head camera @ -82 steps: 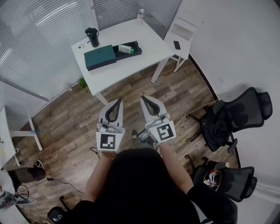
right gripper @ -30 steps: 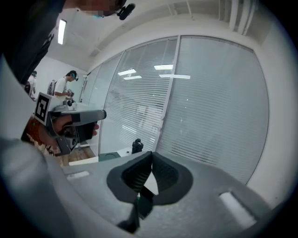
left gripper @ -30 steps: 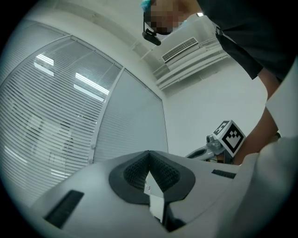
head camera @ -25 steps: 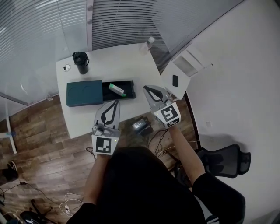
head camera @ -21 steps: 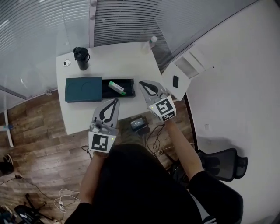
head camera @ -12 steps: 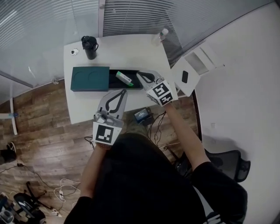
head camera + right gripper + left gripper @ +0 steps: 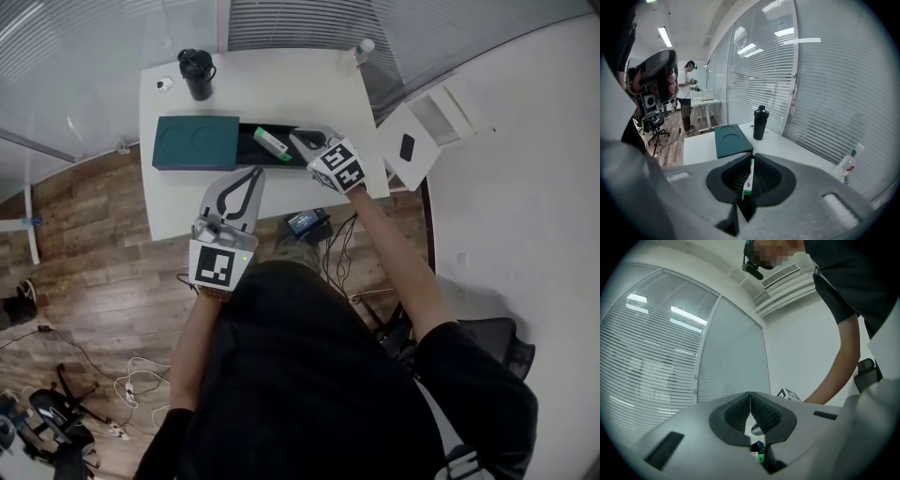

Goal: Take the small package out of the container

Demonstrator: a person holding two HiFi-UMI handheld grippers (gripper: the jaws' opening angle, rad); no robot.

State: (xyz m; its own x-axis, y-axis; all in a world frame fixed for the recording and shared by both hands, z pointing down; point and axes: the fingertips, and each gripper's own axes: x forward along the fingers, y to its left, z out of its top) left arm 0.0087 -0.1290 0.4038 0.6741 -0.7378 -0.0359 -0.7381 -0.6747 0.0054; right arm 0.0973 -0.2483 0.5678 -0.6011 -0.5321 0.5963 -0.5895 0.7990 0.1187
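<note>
Wood-plank floor (image 7: pixel 84 234) surrounds a white desk (image 7: pixel 281 89) that stands against glass walls hung with blinds (image 7: pixel 825 93).

On the desk, the small package (image 7: pixel 271 144), white with a green end, lies slanted inside the black open container (image 7: pixel 246 157). A dark green lid (image 7: pixel 197 142) sits flat on the desk against the container's left end.

The right tongs (image 7: pixel 298 138) are over the container's right end, angled down toward the package, with their jaws closed and gripping nothing. In the right gripper view the package (image 7: pixel 749 180) shows as a thin strip through the slit between the pads, so it lies just ahead of the tips. Whether the tips touch the container rim is hard to tell from above.

The left tongs (image 7: pixel 255 172) are held over the desk's near edge, short of the container, also closed and empty, their pads meeting in the left gripper view (image 7: pixel 750 393).

Farther back stand a black tumbler (image 7: pixel 197 73) and a clear bottle (image 7: pixel 361 50). A dark phone (image 7: pixel 407 147) rests on a white side table (image 7: pixel 441 117) to the right.
</note>
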